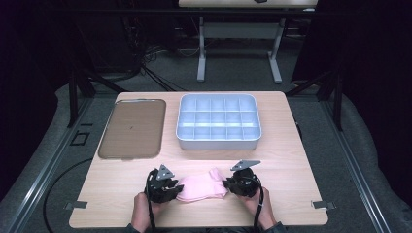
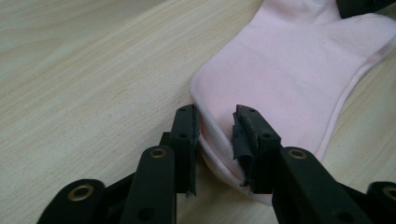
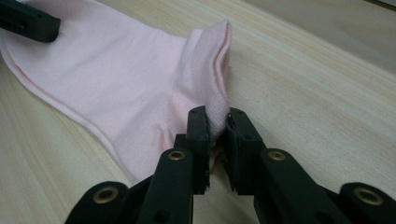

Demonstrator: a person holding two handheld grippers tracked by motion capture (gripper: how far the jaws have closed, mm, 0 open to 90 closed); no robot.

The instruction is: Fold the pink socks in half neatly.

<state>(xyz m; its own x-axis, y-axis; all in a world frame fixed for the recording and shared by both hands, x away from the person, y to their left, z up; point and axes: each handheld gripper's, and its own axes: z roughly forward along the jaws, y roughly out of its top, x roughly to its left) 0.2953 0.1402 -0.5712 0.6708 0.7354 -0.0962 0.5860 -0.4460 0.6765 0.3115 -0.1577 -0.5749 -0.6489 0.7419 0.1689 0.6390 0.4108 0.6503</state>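
Clearly soft and light, the pink sock (image 1: 203, 186) bunches easily; my right gripper (image 3: 216, 128) pinches its cuff, my left gripper (image 2: 215, 128) straddles its toe edge, jaws not quite clamped.

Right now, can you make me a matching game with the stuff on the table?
Things:
1. sock
2. flat tray
3. divided bin
4. right gripper

Descriptions:
A. brown, at the table's far left
B. pinching the sock's cuff end
C. pink, lying between both grippers
D. pale, split into many small compartments

Pairs: 1-C, 2-A, 3-D, 4-B
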